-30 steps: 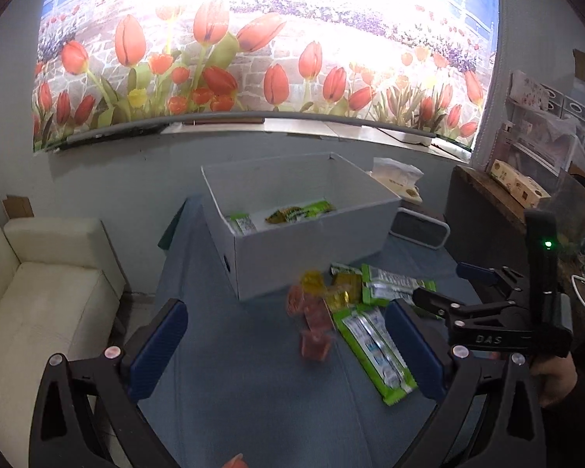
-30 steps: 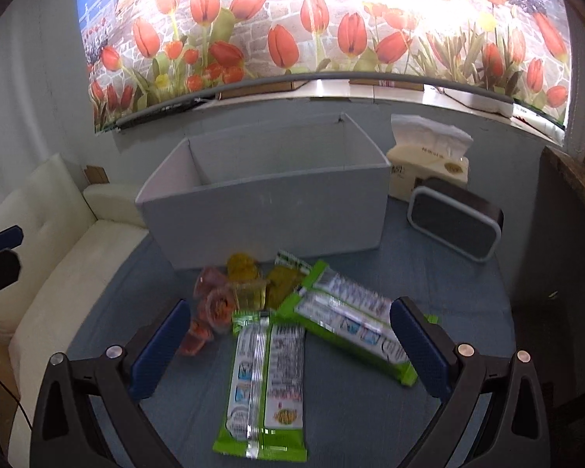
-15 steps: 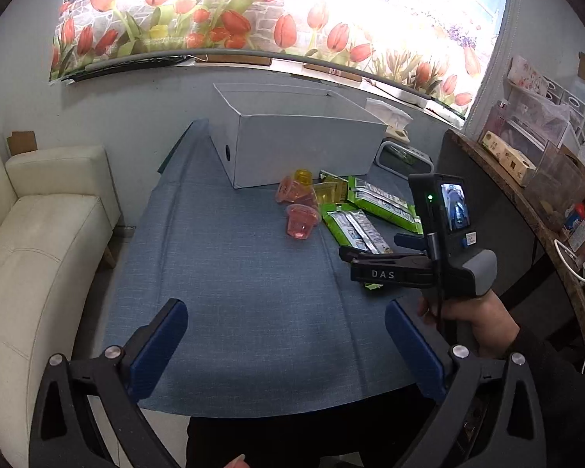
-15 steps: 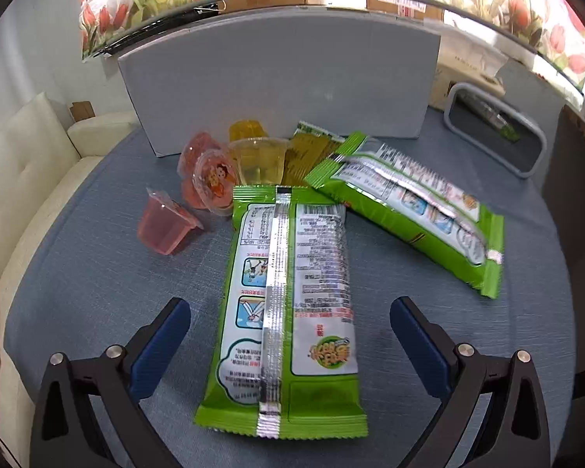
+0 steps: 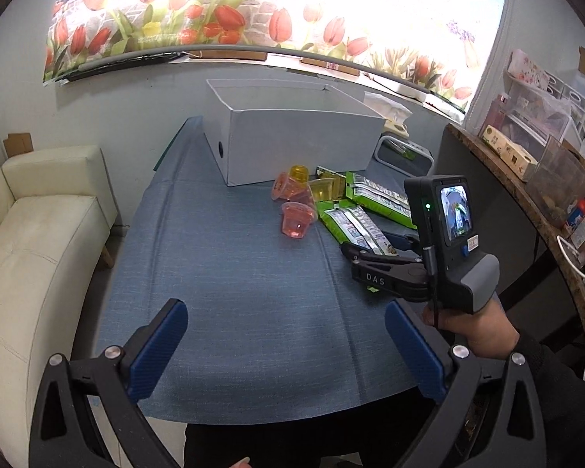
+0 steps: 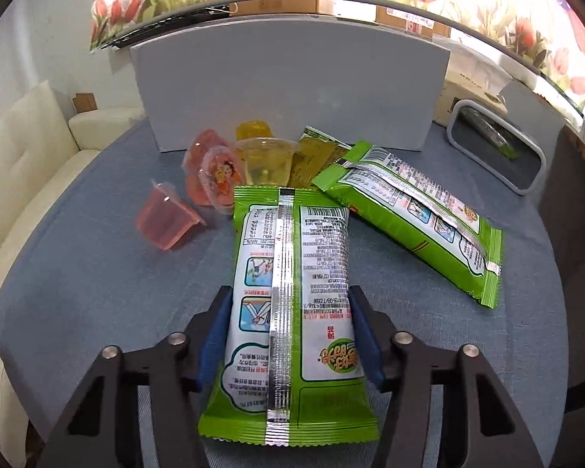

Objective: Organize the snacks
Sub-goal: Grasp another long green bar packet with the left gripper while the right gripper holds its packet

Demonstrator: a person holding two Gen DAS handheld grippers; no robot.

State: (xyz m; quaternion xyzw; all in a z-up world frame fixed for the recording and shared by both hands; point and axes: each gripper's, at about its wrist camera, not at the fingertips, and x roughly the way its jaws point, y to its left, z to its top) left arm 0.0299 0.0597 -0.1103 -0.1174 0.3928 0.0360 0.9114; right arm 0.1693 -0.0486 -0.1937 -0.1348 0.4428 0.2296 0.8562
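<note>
Right gripper [image 6: 290,335] closing, pads touching both sides of green snack pack [image 6: 292,284] mid-table [image 5: 234,292]. Left gripper [image 5: 288,351] wide, empty, over near edge. Jelly cups [image 6: 214,175], second pack [image 6: 413,210] before white box [image 6: 288,89] at far edge.

My right gripper [image 6: 288,331] was closing its jaws on the near green snack packet [image 6: 292,273], blue pads against both sides. A second green packet [image 6: 417,210] and jelly cups [image 6: 214,171] lay before the white box [image 6: 288,89].
</note>
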